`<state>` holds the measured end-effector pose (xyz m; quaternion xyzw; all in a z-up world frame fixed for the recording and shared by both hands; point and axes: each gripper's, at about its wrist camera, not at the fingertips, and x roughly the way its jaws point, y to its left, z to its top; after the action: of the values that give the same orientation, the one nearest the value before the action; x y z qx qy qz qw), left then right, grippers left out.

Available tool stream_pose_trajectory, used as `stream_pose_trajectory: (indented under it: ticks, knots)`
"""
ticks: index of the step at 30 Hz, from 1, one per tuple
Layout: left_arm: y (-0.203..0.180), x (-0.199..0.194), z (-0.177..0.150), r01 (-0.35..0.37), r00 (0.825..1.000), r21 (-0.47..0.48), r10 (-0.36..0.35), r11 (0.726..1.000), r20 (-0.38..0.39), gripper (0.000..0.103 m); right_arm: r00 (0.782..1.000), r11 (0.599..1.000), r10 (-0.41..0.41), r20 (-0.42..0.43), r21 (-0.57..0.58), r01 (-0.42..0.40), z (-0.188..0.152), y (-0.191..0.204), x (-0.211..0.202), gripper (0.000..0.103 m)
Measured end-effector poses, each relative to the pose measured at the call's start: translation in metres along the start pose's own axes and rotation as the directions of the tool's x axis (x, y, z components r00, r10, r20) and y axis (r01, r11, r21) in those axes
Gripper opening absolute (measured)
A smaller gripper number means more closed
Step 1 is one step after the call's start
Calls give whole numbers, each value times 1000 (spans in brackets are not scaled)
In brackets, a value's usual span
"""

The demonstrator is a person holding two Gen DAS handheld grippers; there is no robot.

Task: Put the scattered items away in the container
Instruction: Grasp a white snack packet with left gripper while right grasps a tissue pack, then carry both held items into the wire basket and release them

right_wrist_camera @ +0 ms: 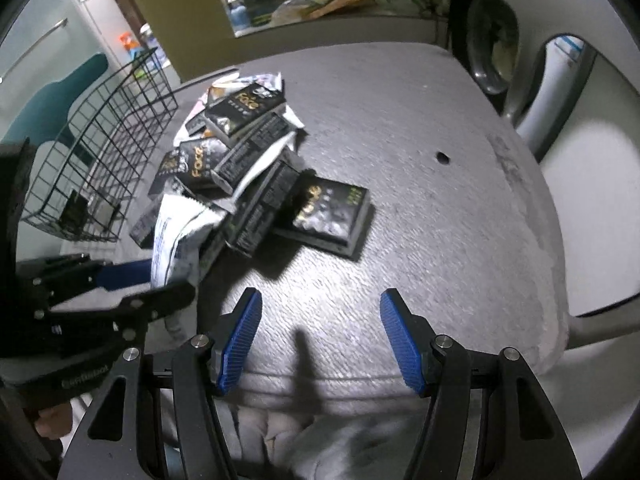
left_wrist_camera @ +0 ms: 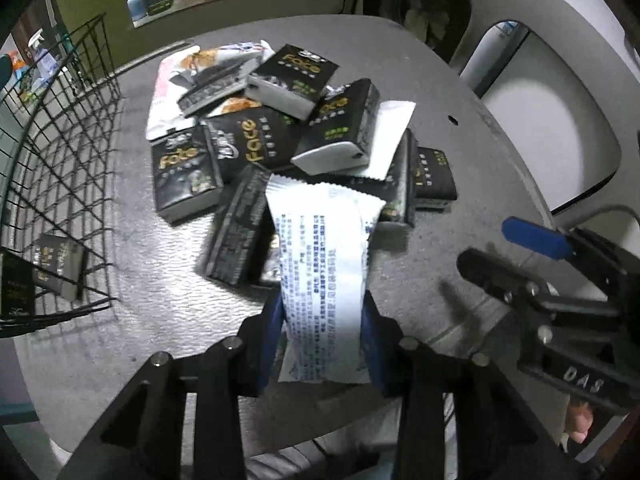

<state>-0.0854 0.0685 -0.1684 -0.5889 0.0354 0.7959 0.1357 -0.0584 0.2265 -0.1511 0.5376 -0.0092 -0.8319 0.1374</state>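
Observation:
My left gripper (left_wrist_camera: pixel 322 328) is shut on a white printed packet (left_wrist_camera: pixel 320 256), its blue pads (left_wrist_camera: pixel 269 332) pressing the packet's two sides at the near end of a pile. The pile (left_wrist_camera: pixel 248 140) is several black "Face" tissue packs and white sachets on the grey table (left_wrist_camera: pixel 140 280). A black wire basket (left_wrist_camera: pixel 60 140) stands to the left with a black pack (left_wrist_camera: pixel 60 268) inside. The right wrist view shows my right gripper (right_wrist_camera: pixel 320 336) open over bare table, right of the left gripper (right_wrist_camera: pixel 160 284) and the packet (right_wrist_camera: pixel 176 232). A single black pack (right_wrist_camera: pixel 332 212) lies flat at the pile's right edge, beyond it.
The table (right_wrist_camera: pixel 440 240) is round with a small hole (right_wrist_camera: pixel 442 157) on its right part. Grey chair backs (right_wrist_camera: pixel 532 80) stand beyond its far right edge. The basket (right_wrist_camera: pixel 100 140) sits at the table's left edge. Bottles and bags lie on a far shelf.

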Motion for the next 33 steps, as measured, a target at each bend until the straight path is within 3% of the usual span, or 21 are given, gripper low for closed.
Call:
stream_pose_trajectory:
  ticks: [10, 12, 13, 20, 26, 33]
  knots:
    - [29, -15, -10, -22, 1000, -51, 23, 998, 18, 40, 995, 992, 102, 10, 73, -102, 37, 23, 36, 60]
    - [34, -16, -11, -22, 1000, -56, 23, 998, 20, 40, 996, 993, 91, 13, 70, -92, 41, 27, 40, 46]
    - [36, -18, -12, -21, 1000, -57, 23, 998, 21, 40, 997, 996, 73, 14, 58, -74, 43, 31, 42, 31]
    - [42, -26, -21, -16, 999, -63, 18, 998, 26, 40, 995, 996, 93, -23, 15, -93, 31, 34, 34, 21]
    - [43, -25, -33, -9, 1000, -69, 10, 998, 9, 40, 995, 997, 45, -93, -56, -50, -6, 32, 18, 20]
    - [42, -16, -28, -39, 999, -78, 42, 996, 28, 47, 998, 998, 48, -30, -35, -49, -8, 26, 23, 22]
